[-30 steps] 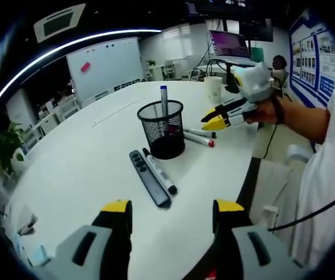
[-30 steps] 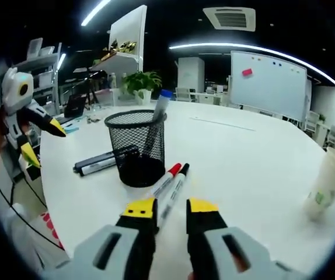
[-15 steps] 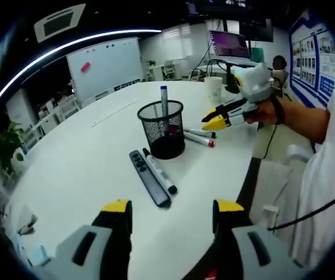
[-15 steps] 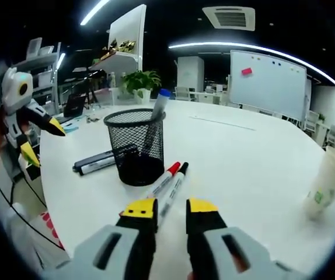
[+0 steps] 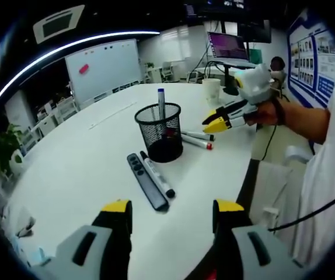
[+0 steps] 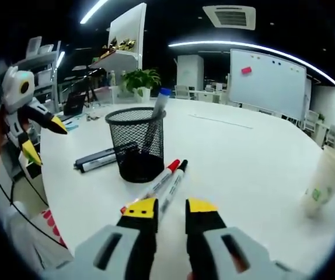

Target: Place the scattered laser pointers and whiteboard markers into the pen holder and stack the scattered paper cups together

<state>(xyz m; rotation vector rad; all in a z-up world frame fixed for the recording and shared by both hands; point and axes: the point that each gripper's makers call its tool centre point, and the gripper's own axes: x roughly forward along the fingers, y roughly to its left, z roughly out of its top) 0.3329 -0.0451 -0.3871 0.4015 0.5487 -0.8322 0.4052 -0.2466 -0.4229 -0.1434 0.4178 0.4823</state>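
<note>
A black mesh pen holder (image 5: 159,132) (image 6: 136,143) stands on the white table (image 5: 80,157), with a blue-capped marker (image 5: 161,100) (image 6: 159,108) upright inside. Beside it lie a dark laser pointer (image 5: 146,188) (image 6: 95,157) and a black marker (image 5: 158,175). On its other side lie a red-capped marker (image 6: 154,188) and a black-capped marker (image 6: 174,182), just ahead of my right gripper (image 6: 171,207) (image 5: 215,119), whose jaws stand narrowly open and hold nothing. My left gripper (image 5: 172,209) (image 6: 44,140) hovers wide open near the table edge, short of the laser pointer. One paper cup (image 5: 212,89) (image 6: 324,184) stands farther off.
A person's hand and sleeve (image 5: 296,119) hold the right gripper. The table edge (image 5: 246,181) runs close by, with a floor and cables beyond it. Behind the table are a whiteboard (image 5: 103,64), a plant (image 6: 139,81) and a laptop (image 5: 230,46).
Both views have shifted slightly with the hands. The markers, laser pointer, holder and cup lie where they were, and both grippers keep the same jaw gaps.
</note>
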